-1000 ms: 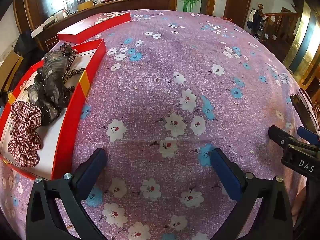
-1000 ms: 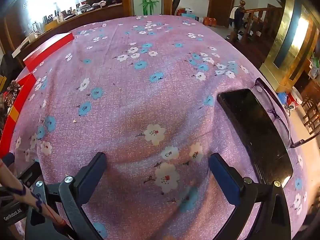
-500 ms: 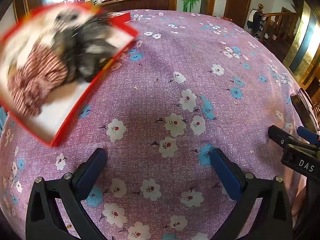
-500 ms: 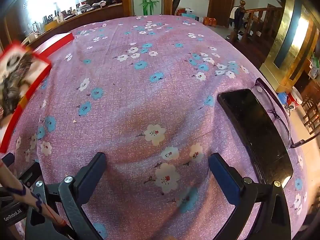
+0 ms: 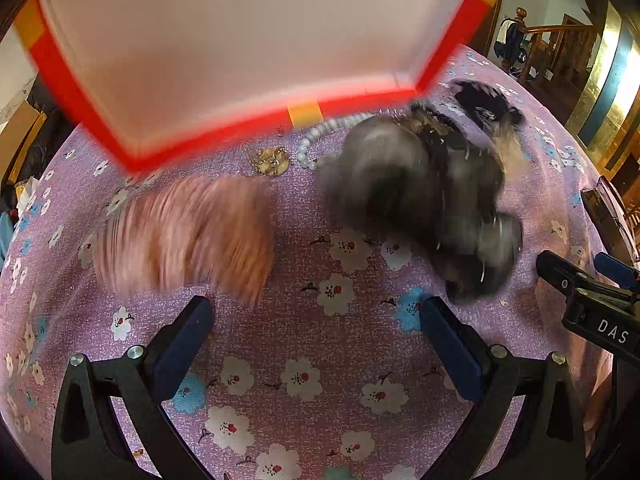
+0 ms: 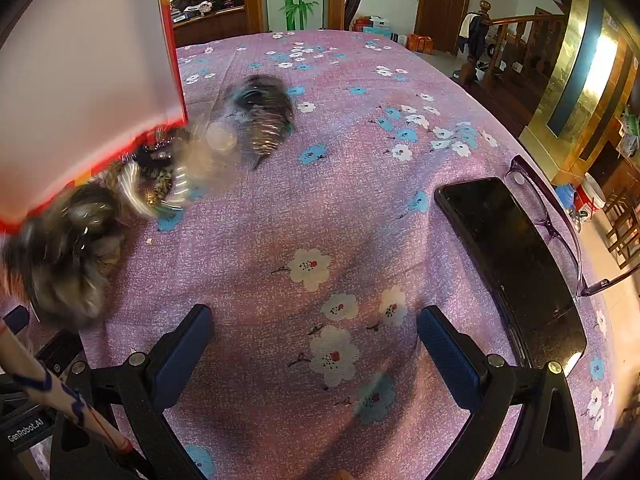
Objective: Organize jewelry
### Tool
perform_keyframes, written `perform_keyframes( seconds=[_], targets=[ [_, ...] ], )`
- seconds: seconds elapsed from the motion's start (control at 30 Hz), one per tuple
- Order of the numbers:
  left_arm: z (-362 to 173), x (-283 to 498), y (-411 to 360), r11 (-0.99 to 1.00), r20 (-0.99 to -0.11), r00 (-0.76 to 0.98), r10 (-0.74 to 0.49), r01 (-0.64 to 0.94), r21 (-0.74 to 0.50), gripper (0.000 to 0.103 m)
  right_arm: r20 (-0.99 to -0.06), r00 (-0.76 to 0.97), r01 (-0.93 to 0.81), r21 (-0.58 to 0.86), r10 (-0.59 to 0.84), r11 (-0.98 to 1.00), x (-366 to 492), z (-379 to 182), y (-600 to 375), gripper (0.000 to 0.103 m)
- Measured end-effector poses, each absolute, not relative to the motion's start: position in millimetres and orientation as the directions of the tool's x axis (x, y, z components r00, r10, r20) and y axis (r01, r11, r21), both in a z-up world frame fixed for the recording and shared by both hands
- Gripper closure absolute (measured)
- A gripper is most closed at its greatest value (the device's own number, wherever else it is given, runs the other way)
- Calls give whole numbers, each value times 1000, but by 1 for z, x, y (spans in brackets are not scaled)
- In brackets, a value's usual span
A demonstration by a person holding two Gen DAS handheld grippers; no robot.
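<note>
While the red box (image 5: pixel 248 60) hangs tilted over the cloth (image 5: pixel 304 344) at 12 o'clock in the left wrist view, its white inside facing the camera, its contents lie blurred below it: a pinkish checked scrunchie (image 5: pixel 188 236) at 9 o'clock, a dark scrunchie heap (image 5: pixel 424 200) at 2 o'clock, a pearl strand (image 5: pixel 320 140) and a gold brooch (image 5: pixel 270 160) just under the box's rim. Left gripper (image 5: pixel 316 328) low at 6 o'clock, jaws wide apart, holding nothing. Right wrist view: box at 10 o'clock, dark heap at 9 o'clock beneath it, another dark piece (image 6: pixel 264 116) alone at 11 o'clock. Phone (image 6: pixel 508 256) and glasses (image 6: pixel 548 216) at 3 o'clock, well apart from the jewelry. Right gripper (image 6: pixel 316 328) at 6 o'clock, jaws spread, empty. Step in hand, by my reading: the tip-out; sorting not yet begun. Next move calls for picking pieces singly, fingers closing on soft scrunchies first; pearls likely to slip or tangle.
</note>
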State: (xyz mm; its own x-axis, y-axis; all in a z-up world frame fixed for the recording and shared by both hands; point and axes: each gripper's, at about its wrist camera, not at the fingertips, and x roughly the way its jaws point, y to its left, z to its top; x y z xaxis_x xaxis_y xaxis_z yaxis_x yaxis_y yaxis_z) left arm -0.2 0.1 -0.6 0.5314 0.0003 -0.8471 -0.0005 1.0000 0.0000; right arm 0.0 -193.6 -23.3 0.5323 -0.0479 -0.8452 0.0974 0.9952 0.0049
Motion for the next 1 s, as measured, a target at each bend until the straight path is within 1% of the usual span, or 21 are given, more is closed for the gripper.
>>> perform_keyframes(
  seconds=[0.93, 1.0],
  targets=[
    [-3, 1, -3, 1000, -848, 530, 0, -1, 0, 0, -845, 532, 108, 6, -53, 994, 1, -24, -194, 0],
    [-3, 1, -4, 1000, -848, 530, 13, -23, 1, 0, -843, 535, 110, 8, -52, 994, -2, -23, -194, 1]
  ],
)
